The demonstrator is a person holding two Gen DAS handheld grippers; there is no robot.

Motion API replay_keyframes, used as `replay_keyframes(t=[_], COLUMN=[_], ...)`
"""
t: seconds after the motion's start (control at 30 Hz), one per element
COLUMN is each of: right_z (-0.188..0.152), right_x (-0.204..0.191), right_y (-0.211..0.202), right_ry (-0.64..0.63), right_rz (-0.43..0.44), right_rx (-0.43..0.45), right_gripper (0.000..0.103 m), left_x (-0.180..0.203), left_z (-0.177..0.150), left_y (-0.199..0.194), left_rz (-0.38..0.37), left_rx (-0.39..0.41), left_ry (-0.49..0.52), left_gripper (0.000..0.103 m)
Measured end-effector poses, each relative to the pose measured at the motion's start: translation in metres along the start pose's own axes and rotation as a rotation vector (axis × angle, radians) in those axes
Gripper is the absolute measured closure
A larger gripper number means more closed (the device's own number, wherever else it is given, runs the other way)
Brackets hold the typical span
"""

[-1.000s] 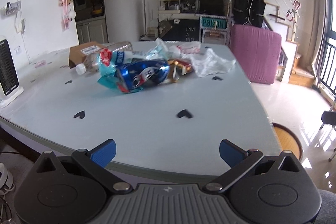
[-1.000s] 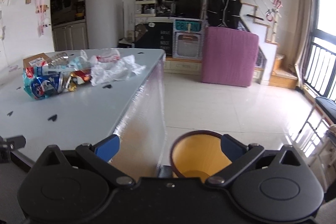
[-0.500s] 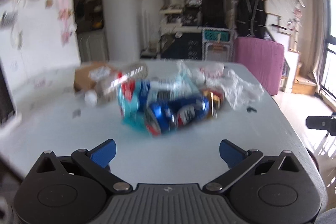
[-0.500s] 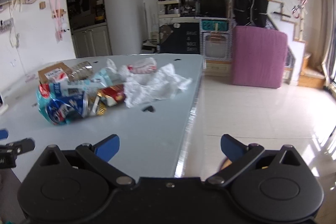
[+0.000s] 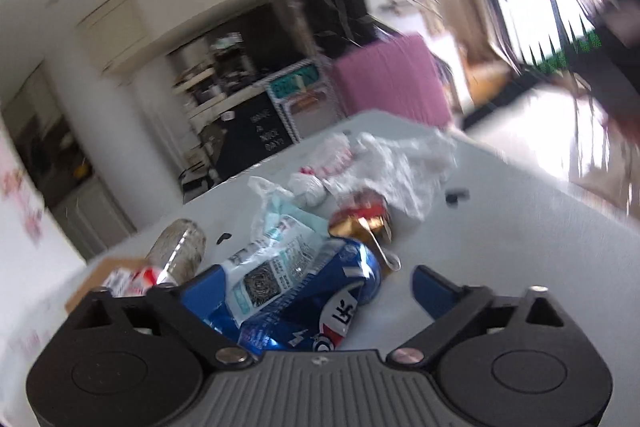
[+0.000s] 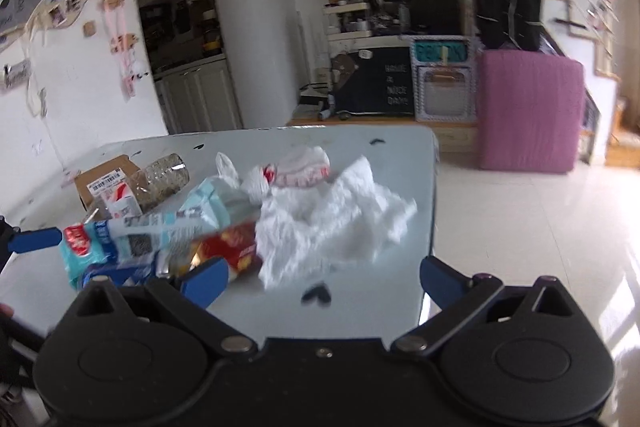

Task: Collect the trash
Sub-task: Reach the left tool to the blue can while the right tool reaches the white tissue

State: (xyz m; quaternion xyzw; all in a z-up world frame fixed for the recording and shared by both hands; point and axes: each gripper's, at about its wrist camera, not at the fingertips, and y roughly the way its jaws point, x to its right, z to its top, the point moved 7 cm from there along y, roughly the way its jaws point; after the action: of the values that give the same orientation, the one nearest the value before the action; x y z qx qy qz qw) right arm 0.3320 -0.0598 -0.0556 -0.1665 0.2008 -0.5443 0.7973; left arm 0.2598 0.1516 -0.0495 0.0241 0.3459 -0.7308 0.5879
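Note:
A heap of trash lies on the pale table. In the left wrist view my left gripper is open, tilted, with a crushed blue can and a light blue wrapper between its fingers. Behind lie a red and gold can, a clear bottle and crumpled white tissue. In the right wrist view my right gripper is open just before the white tissue, with the red can by its left finger. The left gripper's blue finger shows at far left.
A cardboard box sits at the heap's far left, beside the bottle. The table's right edge drops to a tiled floor. A pink cabinet stands beyond.
Both grippers have moved forward over the table up to the trash heap. The left one has tilted and now straddles the blue can; the right one has swung left to face the tissue.

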Motion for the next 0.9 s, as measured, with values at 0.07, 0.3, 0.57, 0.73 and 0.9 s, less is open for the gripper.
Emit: replay_keyframes(t=[0.07,0.3,0.57,0.73,0.9], right_z=[0.012,0.038,0.029,0.019,0.001], right_x=[0.001,0.010,0.024,0.015,-0.005], right_y=[0.022,0.099,0.169,0.167,0.147], right_ry=[-0.055,-0.159,-0.148,-0.129,-0.258], right_rz=[0.032,0.154,0.188,0.312,0.341], right_rx=[-0.004,-0.069,-0.232,-0.273,-0.295], right_gripper=[0.002,0.001,0.001,0.001,0.000], left_x=[0.006,0.002,-0.005,-0.006,-0.005], left_z=[-0.006,-0.019,-0.014,-0.008,-0.006], left_y=[0.011,0.036,0.042,0.037,0.030], left_rz=[-0.007,-0.029,-0.046,-0.068,-0.057], left_rx=[-0.029,-0.087,-0.087,-0.080,-0.074], left_ry=[0.074,0.145,0.099,0.040,-0.023], left_gripper=[0.020,0.036,0.052,0.055,0.055])
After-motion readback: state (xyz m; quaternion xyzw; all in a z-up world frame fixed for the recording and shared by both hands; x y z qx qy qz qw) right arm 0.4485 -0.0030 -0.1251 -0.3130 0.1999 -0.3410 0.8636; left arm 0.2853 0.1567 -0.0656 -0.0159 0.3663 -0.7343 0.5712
